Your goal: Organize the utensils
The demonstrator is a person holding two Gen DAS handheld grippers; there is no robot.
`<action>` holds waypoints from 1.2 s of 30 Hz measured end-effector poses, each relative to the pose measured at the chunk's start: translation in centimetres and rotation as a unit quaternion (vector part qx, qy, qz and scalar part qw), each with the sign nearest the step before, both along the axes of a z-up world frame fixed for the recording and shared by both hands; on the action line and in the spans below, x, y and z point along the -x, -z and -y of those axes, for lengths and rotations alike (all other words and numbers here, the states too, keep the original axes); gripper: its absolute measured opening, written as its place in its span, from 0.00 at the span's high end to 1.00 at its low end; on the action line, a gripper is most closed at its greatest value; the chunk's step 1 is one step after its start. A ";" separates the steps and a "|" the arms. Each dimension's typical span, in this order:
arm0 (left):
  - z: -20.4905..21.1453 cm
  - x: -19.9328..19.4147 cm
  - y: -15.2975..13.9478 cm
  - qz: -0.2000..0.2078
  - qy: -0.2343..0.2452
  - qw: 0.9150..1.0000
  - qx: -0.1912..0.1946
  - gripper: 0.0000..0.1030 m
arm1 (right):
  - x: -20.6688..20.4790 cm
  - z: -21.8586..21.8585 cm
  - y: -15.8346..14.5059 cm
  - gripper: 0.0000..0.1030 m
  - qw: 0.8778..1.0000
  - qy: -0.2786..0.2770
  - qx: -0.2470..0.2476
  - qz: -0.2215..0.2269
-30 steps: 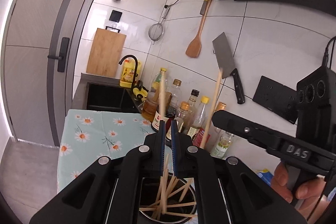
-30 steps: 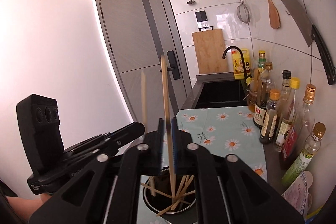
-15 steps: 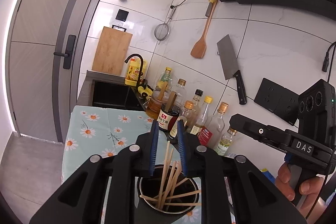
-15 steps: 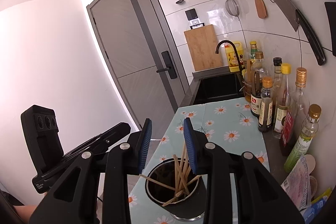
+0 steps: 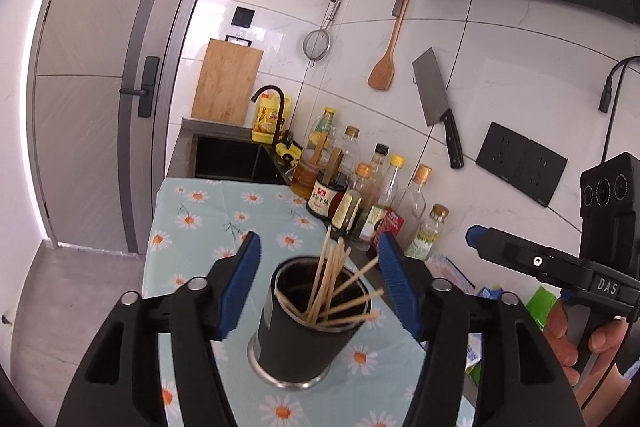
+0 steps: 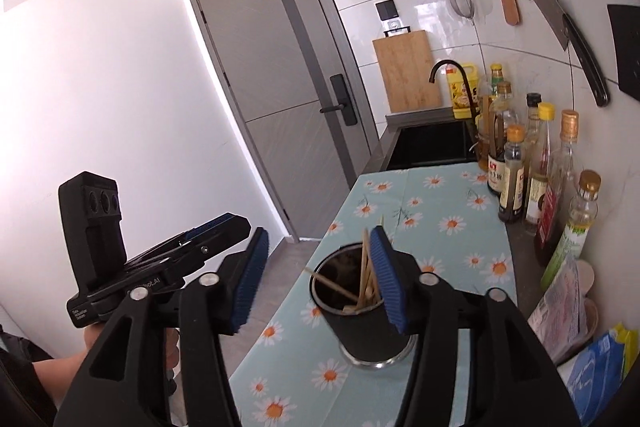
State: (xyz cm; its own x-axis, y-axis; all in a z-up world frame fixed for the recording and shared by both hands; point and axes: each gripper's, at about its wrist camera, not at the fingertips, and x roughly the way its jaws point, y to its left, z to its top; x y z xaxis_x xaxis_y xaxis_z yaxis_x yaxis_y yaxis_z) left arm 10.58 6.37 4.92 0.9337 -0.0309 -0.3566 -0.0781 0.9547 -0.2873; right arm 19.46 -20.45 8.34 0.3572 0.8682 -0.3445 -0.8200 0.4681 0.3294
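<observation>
your left gripper (image 5: 318,285) and right gripper (image 6: 318,277) are both opening, gripping nothing; the chopsticks (image 5: 334,285) stand loose in the black holder (image 5: 304,343) on the daisy tablecloth (image 5: 208,211).

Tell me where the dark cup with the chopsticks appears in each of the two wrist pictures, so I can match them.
Left wrist view: the dark cup stands low in the centre, on the daisy cloth, framed by the blue pads.
Right wrist view: the dark cup is low, slightly right of centre, partly behind the right blue pad.
Shared landmark: the wooden cutting board leaning on the wall behind the sink.
</observation>
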 end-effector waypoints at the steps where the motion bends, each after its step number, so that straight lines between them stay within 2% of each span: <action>1: 0.2 0.4 0.1 -0.003 -0.001 1.000 -0.002 0.35 | 0.3 0.3 0.2 0.41 1.000 -0.001 0.003 0.000; 8: 2.7 2.7 1.0 -0.029 -0.011 0.999 -0.041 0.22 | 1.8 2.6 2.2 0.24 1.000 -0.001 0.020 -0.017; 10: 3.4 2.9 1.3 -0.039 -0.010 0.998 -0.040 0.18 | 2.0 3.2 2.8 0.14 0.999 -0.001 0.026 -0.020; 12: 4.1 3.1 1.7 -0.048 -0.018 0.998 -0.048 0.10 | 2.3 3.7 3.6 0.13 0.999 -0.004 0.035 -0.022; 15: 4.9 3.4 2.7 -0.063 -0.022 0.997 -0.049 0.07 | 2.6 4.2 5.0 0.12 0.998 -0.010 0.057 -0.027; 24: 7.5 3.6 6.6 -0.130 -0.031 0.990 -0.037 0.07 | 3.1 5.6 8.7 0.12 0.994 -0.024 0.103 -0.034; 36: 9.6 4.2 8.3 -0.156 -0.054 0.986 -0.035 0.07 | 3.0 6.4 10.2 0.12 0.992 -0.051 0.109 -0.042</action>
